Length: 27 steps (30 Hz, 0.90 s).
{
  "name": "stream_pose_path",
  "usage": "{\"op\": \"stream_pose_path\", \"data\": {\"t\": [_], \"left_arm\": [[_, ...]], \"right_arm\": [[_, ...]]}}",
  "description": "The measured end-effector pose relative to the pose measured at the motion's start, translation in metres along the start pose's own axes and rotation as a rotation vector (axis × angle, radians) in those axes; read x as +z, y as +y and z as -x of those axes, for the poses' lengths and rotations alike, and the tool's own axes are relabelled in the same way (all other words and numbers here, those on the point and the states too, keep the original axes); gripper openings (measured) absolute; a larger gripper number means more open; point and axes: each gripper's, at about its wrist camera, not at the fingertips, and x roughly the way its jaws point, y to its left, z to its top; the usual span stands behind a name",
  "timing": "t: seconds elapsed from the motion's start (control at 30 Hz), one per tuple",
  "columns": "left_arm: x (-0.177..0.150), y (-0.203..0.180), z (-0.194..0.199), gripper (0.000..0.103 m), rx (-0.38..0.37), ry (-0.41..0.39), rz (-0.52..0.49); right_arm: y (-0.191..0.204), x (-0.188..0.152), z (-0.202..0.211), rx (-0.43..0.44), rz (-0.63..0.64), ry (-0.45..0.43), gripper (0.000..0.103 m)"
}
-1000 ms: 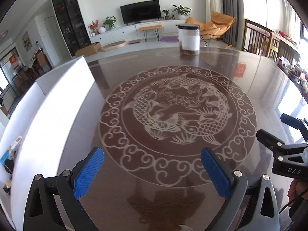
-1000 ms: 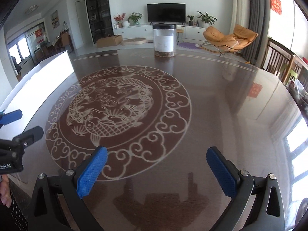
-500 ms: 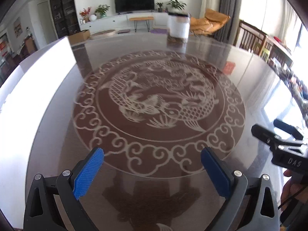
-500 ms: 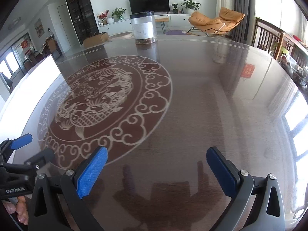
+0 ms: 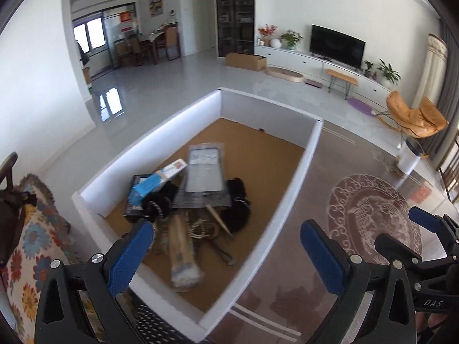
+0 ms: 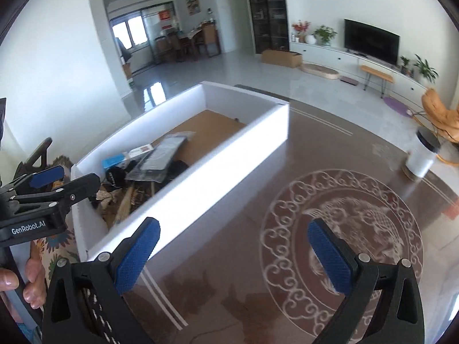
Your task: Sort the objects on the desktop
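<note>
Your left tongs (image 5: 226,252) are spread wide and hold nothing, hovering over the near end of the white box (image 5: 301,172) on the table (image 5: 330,189). Just ahead of them, inside the box, lies a blurred heap: a blue-and-white carton (image 5: 156,182), a clear-wrapped grey pack (image 5: 205,176), black cords (image 5: 238,200). Your right tongs (image 6: 233,250) are spread and empty too, over bare table to the right of the box, with the white jar (image 6: 421,157) well ahead to their right.

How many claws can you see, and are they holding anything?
2. The left claw hangs open over the white box; the right claw is open above the table. Both are empty.
</note>
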Motion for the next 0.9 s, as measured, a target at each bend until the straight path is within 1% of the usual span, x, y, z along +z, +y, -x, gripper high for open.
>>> {"op": "stream_pose_path", "data": {"t": [0.07,0.17,0.23,0.3,0.5,0.63,0.83,0.9], "left_arm": [[0.005,0.021,-0.002,0.103,0.037,0.006,0.028],[0.007,0.039,-0.002,0.103,0.082,-0.010,0.038],[0.006,0.046,-0.001,0.103,0.091,-0.019,0.044],[0.004,0.049,-0.001,0.103,0.082,-0.024,0.052],[-0.001,0.056,-0.003,0.103,0.106,-0.029,0.066],[0.000,0.064,-0.006,0.103,0.082,-0.013,0.109],[0.005,0.069,-0.009,0.103,0.086,-0.003,0.136],[0.007,0.070,-0.010,0.103,0.077,0.002,0.147]], "right_arm": [[0.028,0.019,-0.014,0.007,0.070,0.026,0.103],[0.059,0.041,-0.038,-0.009,0.143,0.073,0.103],[0.074,0.051,-0.053,-0.004,0.168,0.105,0.103],[0.084,0.057,-0.064,0.003,0.179,0.130,0.103],[0.093,0.065,-0.082,0.035,0.168,0.173,0.103],[0.096,0.070,-0.090,0.046,0.165,0.197,0.103],[0.103,0.081,-0.092,0.035,0.199,0.208,0.103],[0.106,0.084,-0.092,0.033,0.210,0.207,0.103]]}}
